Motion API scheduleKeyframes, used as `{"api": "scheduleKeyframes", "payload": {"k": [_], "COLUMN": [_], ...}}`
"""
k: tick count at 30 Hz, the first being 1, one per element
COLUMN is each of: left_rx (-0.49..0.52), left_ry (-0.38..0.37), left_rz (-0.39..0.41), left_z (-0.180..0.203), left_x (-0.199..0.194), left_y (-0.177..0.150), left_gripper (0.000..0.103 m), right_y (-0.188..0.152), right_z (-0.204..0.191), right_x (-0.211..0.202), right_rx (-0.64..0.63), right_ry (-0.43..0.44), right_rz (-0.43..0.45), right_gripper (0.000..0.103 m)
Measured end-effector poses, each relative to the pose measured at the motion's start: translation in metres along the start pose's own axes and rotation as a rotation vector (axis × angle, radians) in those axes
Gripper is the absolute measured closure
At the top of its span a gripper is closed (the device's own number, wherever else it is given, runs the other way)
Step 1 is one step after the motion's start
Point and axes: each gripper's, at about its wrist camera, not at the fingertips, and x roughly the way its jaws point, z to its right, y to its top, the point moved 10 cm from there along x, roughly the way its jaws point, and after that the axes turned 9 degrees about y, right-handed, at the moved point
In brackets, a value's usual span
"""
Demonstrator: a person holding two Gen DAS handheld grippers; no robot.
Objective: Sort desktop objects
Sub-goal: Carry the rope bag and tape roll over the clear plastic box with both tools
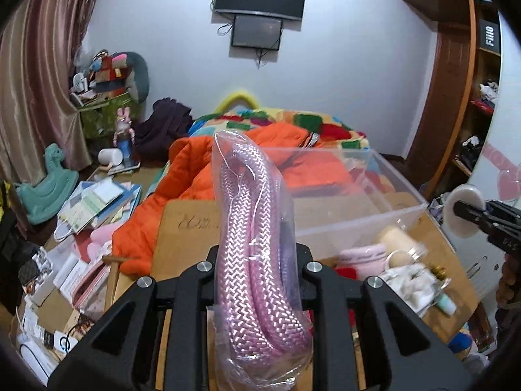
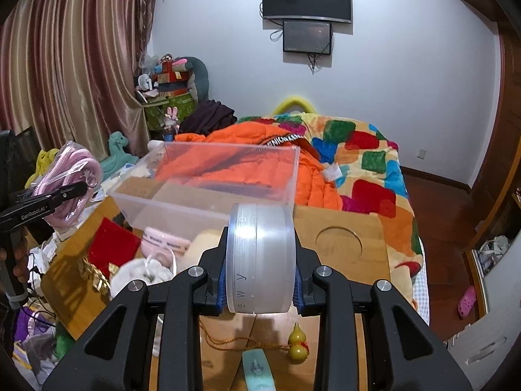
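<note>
The room is evenly and fairly brightly lit, with a cool cast on the far wall. Glare glints off the bagged rope and the round case. Clutter near the mug is smeared by blur. Fisheye bends the curtain; corners are black.

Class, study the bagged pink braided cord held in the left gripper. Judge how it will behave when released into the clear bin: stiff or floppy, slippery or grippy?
The bagged pink cord arches above the left gripper, so it probably holds some shape, then slumps once released. Its glossy bag looks slippery and may slide across the clear bin.
</note>
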Motion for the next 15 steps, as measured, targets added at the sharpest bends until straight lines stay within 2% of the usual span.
{"api": "scheduleKeyframes", "payload": {"k": [9,15], "left_rx": [0.057,0.075], "left_ry": [-0.030,-0.058], "left_rz": [0.035,0.029], "left_z": [0.016,0.028], "left_x": [-0.001,0.010], "left_y": [0.042,0.056], "left_gripper": [0.082,0.082], "right_y": [0.036,0.058], "right_z": [-0.002,-0.004], "right_x": [0.008,0.023], "right_rx": [-0.005,-0.009], "right_ry": [0.048,0.077], "right_rz": [0.026,0.027], "right_gripper": [0.076,0.076]}}
